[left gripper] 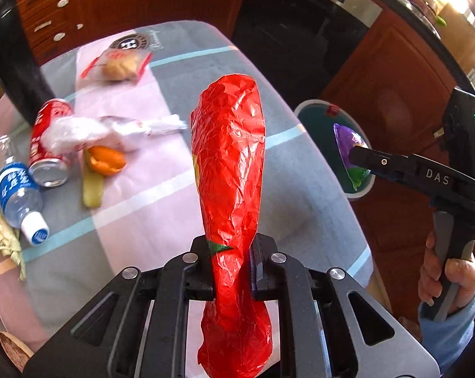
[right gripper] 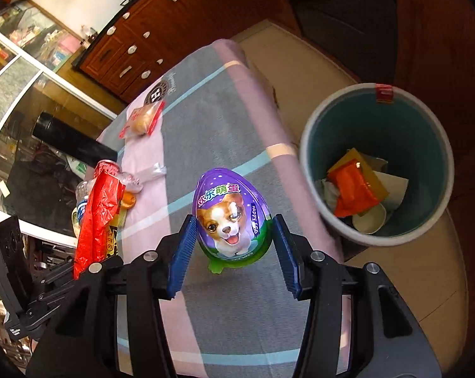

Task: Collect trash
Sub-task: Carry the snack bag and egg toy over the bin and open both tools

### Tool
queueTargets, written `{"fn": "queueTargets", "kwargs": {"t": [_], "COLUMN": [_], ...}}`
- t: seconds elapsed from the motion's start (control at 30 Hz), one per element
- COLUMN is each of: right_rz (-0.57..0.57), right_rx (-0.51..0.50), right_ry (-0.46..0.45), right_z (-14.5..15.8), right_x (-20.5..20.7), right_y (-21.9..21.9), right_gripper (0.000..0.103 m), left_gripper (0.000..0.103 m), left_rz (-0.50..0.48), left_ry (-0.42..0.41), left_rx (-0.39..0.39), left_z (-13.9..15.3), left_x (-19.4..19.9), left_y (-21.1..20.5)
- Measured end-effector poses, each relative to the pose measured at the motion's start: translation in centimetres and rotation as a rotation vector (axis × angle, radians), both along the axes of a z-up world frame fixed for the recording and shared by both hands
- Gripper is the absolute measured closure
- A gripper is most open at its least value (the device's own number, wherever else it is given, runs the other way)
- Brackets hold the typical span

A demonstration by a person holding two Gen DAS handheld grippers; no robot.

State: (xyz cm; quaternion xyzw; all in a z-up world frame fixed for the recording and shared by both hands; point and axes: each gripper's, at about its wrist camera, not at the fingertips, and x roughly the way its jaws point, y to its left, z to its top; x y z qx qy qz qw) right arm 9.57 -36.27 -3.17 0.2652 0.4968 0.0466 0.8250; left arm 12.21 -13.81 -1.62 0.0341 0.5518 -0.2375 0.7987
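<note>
My left gripper (left gripper: pixel 229 252) is shut on a crumpled red plastic bag (left gripper: pixel 231 145), which stands up between the pads above the striped tablecloth (left gripper: pixel 161 208). My right gripper (right gripper: pixel 234 223) is shut on a purple toy-egg package with a puppy picture (right gripper: pixel 231 211), held over the table's edge. In the left wrist view that egg (left gripper: pixel 347 141) and the right gripper (left gripper: pixel 355 156) hang in front of the teal bin (left gripper: pixel 309 116). The bin (right gripper: pixel 306 157) stands on the floor to the right and holds an orange packet (right gripper: pixel 350 192) and white paper. The red bag (right gripper: pixel 98 211) also shows at the left.
On the cloth lie a red cola can (left gripper: pixel 48 145), a water bottle (left gripper: pixel 16 195), clear wrap (left gripper: pixel 89 135), orange peel (left gripper: pixel 106 160) and a packaged bun (left gripper: pixel 120 66). Dry husks (left gripper: pixel 1 230) lie at the left edge. Wooden cabinets stand behind. A hand (left gripper: pixel 445 277) grips the right tool.
</note>
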Motion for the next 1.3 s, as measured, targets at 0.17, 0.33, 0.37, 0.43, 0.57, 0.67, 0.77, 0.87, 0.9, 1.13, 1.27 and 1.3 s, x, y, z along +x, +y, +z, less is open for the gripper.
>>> {"fn": "queueTargets", "kwargs": {"t": [0.17,0.33,0.37,0.43,0.57,0.67,0.77,0.87,0.9,1.13,1.27,1.3], "right_rz": [-0.109,-0.197,-0.206,-0.216,-0.231,-0.242,-0.247,-0.263,-0.271,-0.347,-0.371,-0.377], "right_rx": [0.005,-0.002,-0.002,0.0,0.004,0.012,-0.004,0.001,0.001,0.013,0.009,0.006], "right_ry": [-0.001,0.023,0.033,0.055,0.088,0.103,0.104,0.111,0.113,0.126,0.129,0.129], "right_z": [-0.1,-0.8,-1.1,-1.9,-2.9,-3.4,-3.6,-3.8,-3.8,-3.6,-3.2,-3.1], "right_x": [-0.7,-1.1,-1.1,-1.0,-0.4,0.1,0.3,0.3,0.3,-0.7,-1.2,-1.3], "right_y": [-5.9,-10.8,-11.4,-12.3,-13.6,-14.3,-14.9,-15.4,-15.7,-17.6,-18.4,-18.5], "right_gripper": [0.055,0.055,0.055,0.055,0.05,0.037,0.034,0.027,0.027,0.019,0.019,0.019], "left_gripper": [0.089,0.089,0.089,0.088,0.088,0.087,0.086,0.086,0.086,0.085,0.076,0.066], "left_rz": [-0.088,-0.166,-0.18,-0.203,-0.231,-0.246,-0.262,-0.278,-0.284,-0.337,-0.359,-0.364], "left_ry": [0.006,0.019,0.021,0.03,0.042,0.052,0.066,0.078,0.082,0.107,0.112,0.11], "left_rx": [-0.002,-0.007,-0.006,-0.006,-0.003,0.0,0.009,0.02,0.023,0.03,0.018,0.018], "left_z": [-0.1,-0.3,-0.4,-0.7,-1.2,-1.7,-2.6,-3.3,-3.6,-5.1,-5.5,-5.7], "left_x": [1.4,2.5,2.7,3.3,4.3,4.9,5.8,6.1,6.3,7.0,7.7,7.8], "left_y": [-5.8,-11.0,-12.0,-13.7,-16.3,-17.6,-18.5,-19.4,-19.8,-23.0,-24.5,-24.8]}}
